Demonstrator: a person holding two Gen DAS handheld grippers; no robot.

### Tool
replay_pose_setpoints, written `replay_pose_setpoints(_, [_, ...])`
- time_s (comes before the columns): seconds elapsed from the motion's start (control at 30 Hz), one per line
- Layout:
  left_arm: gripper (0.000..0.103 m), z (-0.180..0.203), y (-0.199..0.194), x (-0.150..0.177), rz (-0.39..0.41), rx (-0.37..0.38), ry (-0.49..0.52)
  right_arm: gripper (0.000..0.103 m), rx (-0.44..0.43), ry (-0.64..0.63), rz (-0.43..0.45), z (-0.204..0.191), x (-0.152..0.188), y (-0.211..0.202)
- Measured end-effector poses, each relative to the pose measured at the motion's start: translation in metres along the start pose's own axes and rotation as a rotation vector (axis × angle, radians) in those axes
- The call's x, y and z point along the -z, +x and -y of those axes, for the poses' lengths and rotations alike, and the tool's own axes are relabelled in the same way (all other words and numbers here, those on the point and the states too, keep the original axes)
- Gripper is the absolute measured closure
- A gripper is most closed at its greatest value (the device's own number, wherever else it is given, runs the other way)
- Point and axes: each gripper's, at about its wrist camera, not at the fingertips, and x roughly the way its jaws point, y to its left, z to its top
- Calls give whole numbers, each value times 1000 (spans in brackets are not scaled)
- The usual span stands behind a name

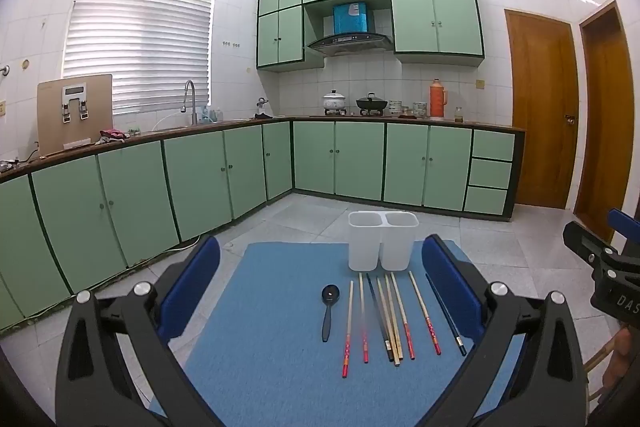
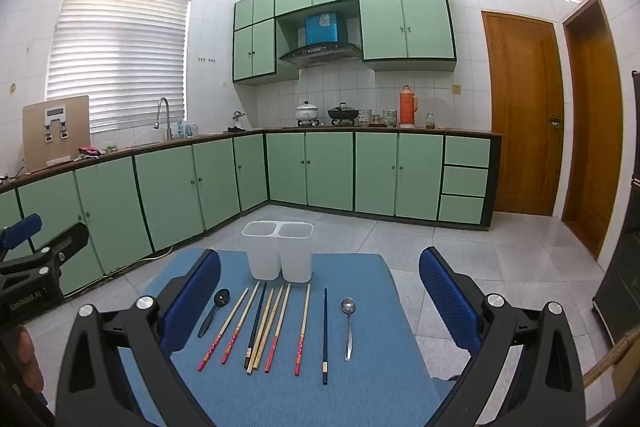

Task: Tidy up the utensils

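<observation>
A white two-compartment holder (image 1: 382,241) (image 2: 279,250) stands empty at the far edge of a blue mat (image 1: 280,347) (image 2: 360,379). In front of it lie several chopsticks (image 1: 394,319) (image 2: 266,327) in a row, a black spoon (image 1: 329,309) (image 2: 215,311) at the left and a metal spoon (image 2: 348,325) at the right. My left gripper (image 1: 320,291) is open and empty, above the mat's near side. My right gripper (image 2: 320,295) is open and empty, beside it.
The mat covers a small table over a tiled floor. Green kitchen cabinets (image 1: 200,179) run along the left and back walls. Wooden doors (image 2: 524,115) are at the right. A dark cabinet (image 2: 624,267) stands at the far right.
</observation>
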Motion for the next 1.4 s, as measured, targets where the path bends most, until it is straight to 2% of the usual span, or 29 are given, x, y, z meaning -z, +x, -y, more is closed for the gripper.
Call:
replay_pose_setpoints(0.93, [5,-1,4,2,-6,-6,-7,6,1,-3,-7,-3,5,-1])
replay_pose_setpoints(0.97, [5,-1,4,2,-5,-6,-6,6,-1,-5,-9,-7,6,9])
replay_pose_setpoints(1.4, [5,-4,5,3,-6,-7,-6,6,-2,-3,-11,-7,6,11])
